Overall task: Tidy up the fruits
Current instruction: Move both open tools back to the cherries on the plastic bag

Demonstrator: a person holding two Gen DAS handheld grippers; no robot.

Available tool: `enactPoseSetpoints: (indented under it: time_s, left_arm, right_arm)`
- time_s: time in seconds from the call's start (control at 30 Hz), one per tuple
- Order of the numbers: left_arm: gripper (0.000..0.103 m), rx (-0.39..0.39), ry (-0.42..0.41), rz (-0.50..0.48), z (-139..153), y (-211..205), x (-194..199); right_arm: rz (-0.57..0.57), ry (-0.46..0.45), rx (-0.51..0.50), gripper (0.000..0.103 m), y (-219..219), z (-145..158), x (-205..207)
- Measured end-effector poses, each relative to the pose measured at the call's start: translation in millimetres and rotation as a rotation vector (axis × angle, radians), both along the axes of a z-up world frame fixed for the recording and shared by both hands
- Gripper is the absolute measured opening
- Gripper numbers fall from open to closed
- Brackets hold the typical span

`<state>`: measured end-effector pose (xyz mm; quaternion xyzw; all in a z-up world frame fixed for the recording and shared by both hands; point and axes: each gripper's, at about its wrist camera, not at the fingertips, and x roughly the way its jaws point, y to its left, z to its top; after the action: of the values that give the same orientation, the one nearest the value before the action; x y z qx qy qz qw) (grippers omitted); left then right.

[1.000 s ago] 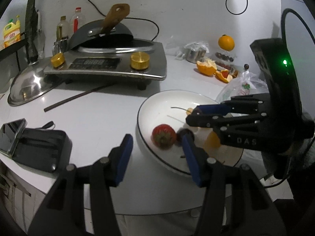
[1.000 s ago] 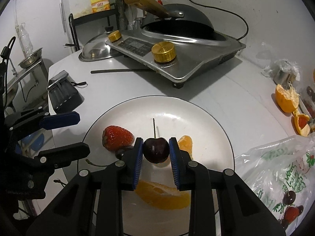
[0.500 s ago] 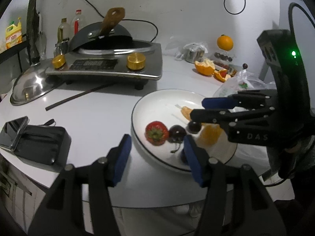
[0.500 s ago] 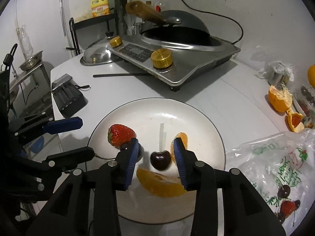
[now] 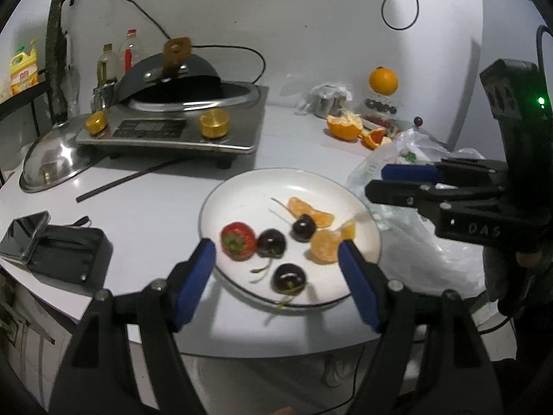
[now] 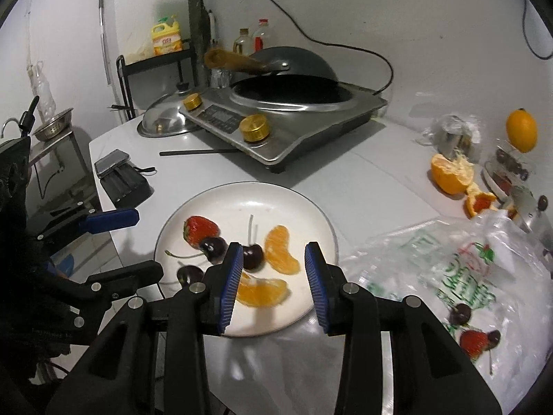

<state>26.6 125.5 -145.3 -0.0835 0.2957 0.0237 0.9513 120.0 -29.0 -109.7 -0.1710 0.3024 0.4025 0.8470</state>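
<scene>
Left wrist view: left gripper (image 5: 276, 263), jaws just widened, empty; plate (image 5: 238, 186) of fruit at twelve o'clock on bench (image 5: 145, 214).

Right wrist view: right gripper (image 6: 273, 273), jaws just parted, empty; fruit bag (image 6: 449, 266) at three o'clock, nearer this hand.

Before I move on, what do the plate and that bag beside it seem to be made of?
Plate: looks like glazed white ceramic, glossy, with a thin dark line round the rim; it could be melamine.
Bag: thin clear plastic film, crinkled and shiny, printed in green and red, with cherries and a strawberry showing through.
</scene>
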Motion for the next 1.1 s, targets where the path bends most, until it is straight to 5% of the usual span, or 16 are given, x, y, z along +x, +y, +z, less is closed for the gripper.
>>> enactPoseSetpoints:
  time_s: [0.53,1.1]
  left_arm:
    - [0.075,0.037,-0.008,-0.044,16.0,-64.1,15.6]
    - [0.075,0.066,0.040,-0.121,9.8,-115.4,44.5]
  right_arm:
    - [-0.101,-0.014,0.057,0.047,-87.4,4.3,6.3]
    - [-0.250,0.036,0.007,0.047,-161.8,-36.4,40.9]
